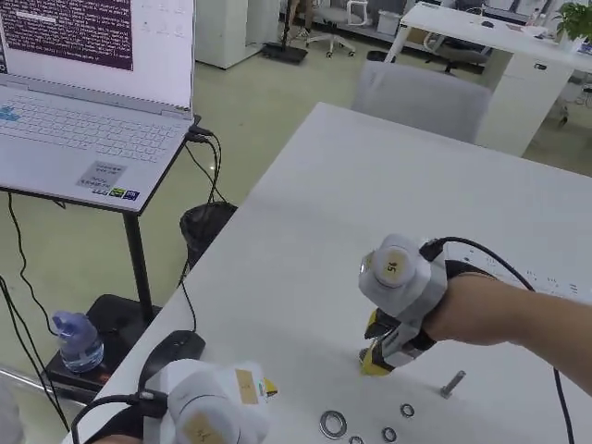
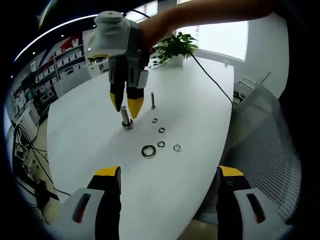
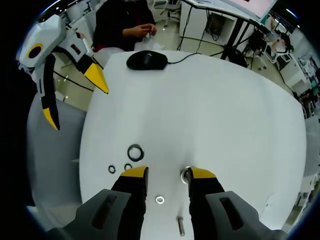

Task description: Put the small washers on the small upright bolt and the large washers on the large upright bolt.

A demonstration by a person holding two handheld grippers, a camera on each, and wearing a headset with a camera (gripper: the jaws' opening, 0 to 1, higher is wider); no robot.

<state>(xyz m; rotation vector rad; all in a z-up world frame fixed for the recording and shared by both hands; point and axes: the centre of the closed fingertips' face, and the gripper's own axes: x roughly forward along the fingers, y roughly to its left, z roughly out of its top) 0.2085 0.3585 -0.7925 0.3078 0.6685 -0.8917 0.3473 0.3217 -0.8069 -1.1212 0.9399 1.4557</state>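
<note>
- Right gripper (image 2: 125, 110) slightly spread, tips just above the large bolt (image 2: 127, 121), well inside the table (image 1: 351, 185) edges.
- Left gripper (image 2: 168, 172) spread wide at the near edge; washers (image 2: 148, 151) lie between the two.

Open laptop (image 1: 83, 129) on black stand (image 1: 139, 254) | white table (image 1: 370, 185), black mouse (image 1: 171, 350) at its edge | water bottle (image 1: 76, 340) on stand base | grey chair (image 1: 421, 97) at far end | potted plant (image 2: 175, 47) on table
</note>
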